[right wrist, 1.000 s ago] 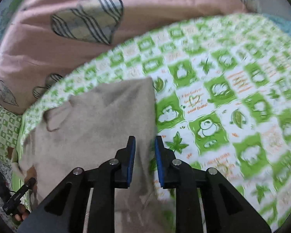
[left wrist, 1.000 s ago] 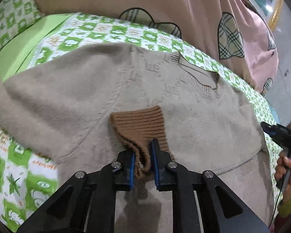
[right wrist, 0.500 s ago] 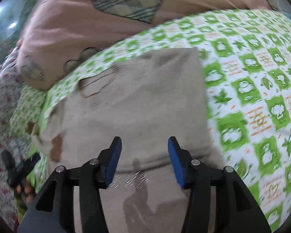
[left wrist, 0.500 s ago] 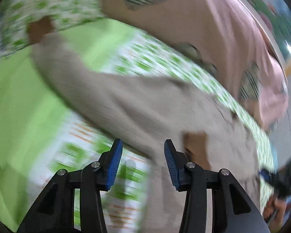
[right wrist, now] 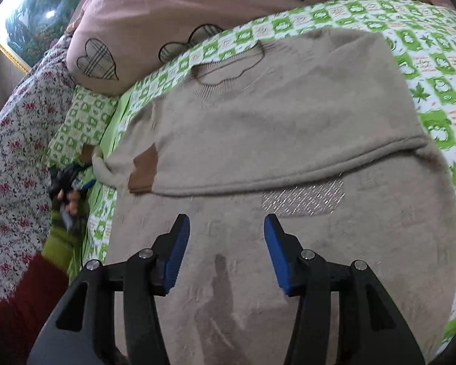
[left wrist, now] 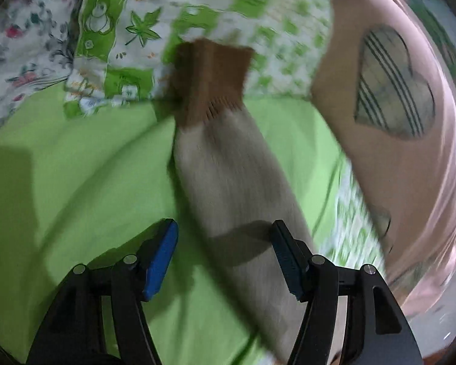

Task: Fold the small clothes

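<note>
The beige knitted sweater lies flat on the green-and-white patterned bedsheet, its collar toward the pink quilt with checked hearts. One sleeve is already folded across the body. The other long beige sleeve with a brown ribbed cuff stretches out over the plain green cloth, its long axis running straight away from the left gripper, cuff at the far end. This gripper is nearer to it; its jaws are opening, with nothing pinched. The right gripper hovers over the sweater body, jaws apart and empty.
</note>
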`<state>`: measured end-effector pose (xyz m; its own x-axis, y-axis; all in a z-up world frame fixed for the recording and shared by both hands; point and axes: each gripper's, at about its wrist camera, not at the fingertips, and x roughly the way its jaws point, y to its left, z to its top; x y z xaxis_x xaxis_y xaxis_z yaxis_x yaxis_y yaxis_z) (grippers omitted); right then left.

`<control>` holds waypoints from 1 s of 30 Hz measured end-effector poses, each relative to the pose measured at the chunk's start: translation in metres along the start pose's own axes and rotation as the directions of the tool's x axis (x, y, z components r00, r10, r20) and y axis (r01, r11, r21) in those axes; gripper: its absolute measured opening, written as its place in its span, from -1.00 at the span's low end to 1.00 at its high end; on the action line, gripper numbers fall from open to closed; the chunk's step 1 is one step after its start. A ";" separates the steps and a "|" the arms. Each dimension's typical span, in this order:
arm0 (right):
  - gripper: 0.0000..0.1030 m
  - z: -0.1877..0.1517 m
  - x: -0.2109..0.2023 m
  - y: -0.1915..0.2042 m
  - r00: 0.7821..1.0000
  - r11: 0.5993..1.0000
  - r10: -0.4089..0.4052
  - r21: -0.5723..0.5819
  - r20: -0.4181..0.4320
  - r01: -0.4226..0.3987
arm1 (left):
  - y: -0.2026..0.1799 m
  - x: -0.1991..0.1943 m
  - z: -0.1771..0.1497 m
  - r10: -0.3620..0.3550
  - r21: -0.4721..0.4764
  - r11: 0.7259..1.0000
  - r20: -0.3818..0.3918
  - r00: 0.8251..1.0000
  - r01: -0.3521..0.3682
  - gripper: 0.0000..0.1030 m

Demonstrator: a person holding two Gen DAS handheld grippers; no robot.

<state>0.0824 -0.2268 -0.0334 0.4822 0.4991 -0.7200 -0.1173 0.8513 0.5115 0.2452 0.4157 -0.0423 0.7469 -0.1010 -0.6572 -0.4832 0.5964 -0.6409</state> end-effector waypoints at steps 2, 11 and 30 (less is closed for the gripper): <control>0.02 -0.003 0.002 0.001 1.000 1.000 0.000 0.016 -0.022 0.000 | 0.001 0.007 0.013 -0.005 -0.011 1.000 0.016 1.000 0.005 0.19; 0.02 -0.011 -0.002 -0.007 0.999 0.999 -0.021 0.049 -0.033 0.023 | -0.046 -0.029 0.006 -0.054 0.138 0.990 0.112 0.992 0.038 -0.93; 0.02 -0.021 -0.058 -0.049 0.997 0.989 -0.029 0.149 0.075 0.018 | -0.306 -0.056 -0.283 -0.426 0.536 0.619 -0.386 0.818 0.575 -0.93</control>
<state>0.0419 -0.2941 -0.0270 0.5492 0.4606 -0.6973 0.0221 0.8261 0.5630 0.2214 0.0137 0.0784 0.6407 -0.6443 -0.4177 0.3751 0.7373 -0.5619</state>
